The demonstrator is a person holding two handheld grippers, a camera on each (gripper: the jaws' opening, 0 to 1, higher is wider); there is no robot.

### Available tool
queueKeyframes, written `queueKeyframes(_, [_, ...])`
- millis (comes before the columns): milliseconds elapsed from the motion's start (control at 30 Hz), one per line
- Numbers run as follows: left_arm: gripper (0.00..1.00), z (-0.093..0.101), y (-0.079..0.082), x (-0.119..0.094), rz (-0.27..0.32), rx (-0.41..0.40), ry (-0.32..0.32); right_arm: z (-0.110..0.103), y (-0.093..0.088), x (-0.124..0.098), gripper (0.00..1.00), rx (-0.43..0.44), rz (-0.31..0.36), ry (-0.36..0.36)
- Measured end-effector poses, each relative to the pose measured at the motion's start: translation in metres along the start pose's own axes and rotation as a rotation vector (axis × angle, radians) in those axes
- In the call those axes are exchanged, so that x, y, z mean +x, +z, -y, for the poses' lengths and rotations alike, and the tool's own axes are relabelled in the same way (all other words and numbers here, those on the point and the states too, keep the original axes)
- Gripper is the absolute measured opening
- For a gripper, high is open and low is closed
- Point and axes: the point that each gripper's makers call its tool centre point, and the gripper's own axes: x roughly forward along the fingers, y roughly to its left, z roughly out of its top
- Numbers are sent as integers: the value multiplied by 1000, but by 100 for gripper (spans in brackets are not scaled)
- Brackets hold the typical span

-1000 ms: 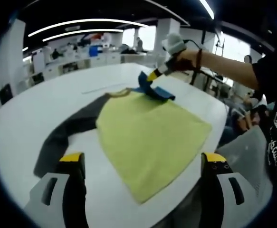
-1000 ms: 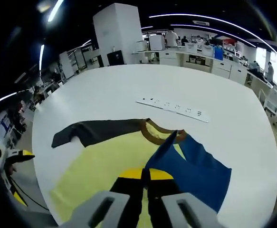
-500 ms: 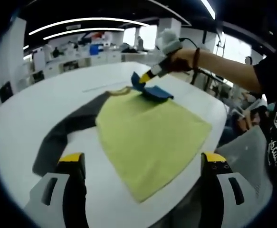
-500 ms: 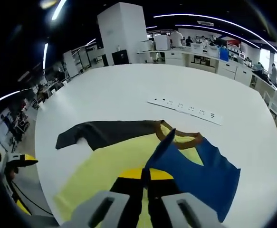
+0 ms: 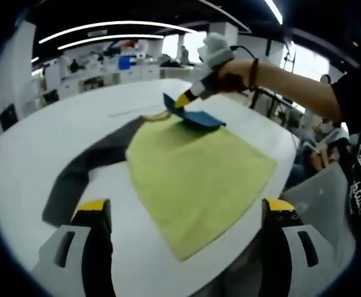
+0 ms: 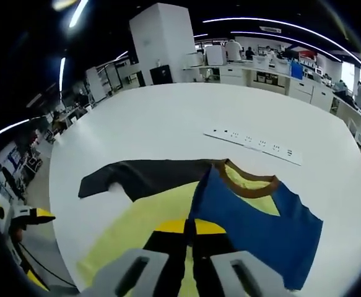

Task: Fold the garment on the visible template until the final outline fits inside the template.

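The T-shirt [image 5: 199,176] lies flat on the white worktop [image 6: 168,117], yellow body at frame centre and dark sleeve [image 5: 84,170] lower left. The right hand-held gripper [image 6: 189,235] is clamped on the blue sleeve [image 6: 254,216], lifting it, apparently to fold it inward. The left hand-held gripper [image 5: 186,216] holds back, jaws apart, leaving the garment flat.

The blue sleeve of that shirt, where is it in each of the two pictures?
Left gripper view: the blue sleeve is upper centre, at the far end of the yellow body, pinched by the right hand-held gripper.
Right gripper view: the sleeve is at lower right, rising from this view's own shut jaws.
Shared landmark: the brown collar beside it.
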Motion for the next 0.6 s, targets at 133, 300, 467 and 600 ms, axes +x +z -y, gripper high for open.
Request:
queueKeyframes(133, [97, 0, -1, 0, -2, 0, -3, -9, 2, 4, 0, -12, 1, 9])
queueKeyframes(300, [97, -1, -2, 0, -1, -5, -3, -24, 5, 11, 0, -36, 1, 26])
queueKeyframes(467, [97, -1, -5, -1, -2, -13, -2, -36, 6, 16, 0, -58, 2, 46])
queueKeyframes(600, [97, -3, -7, -2, -6, -18, 3, -45, 7, 20, 0, -68, 3, 62])
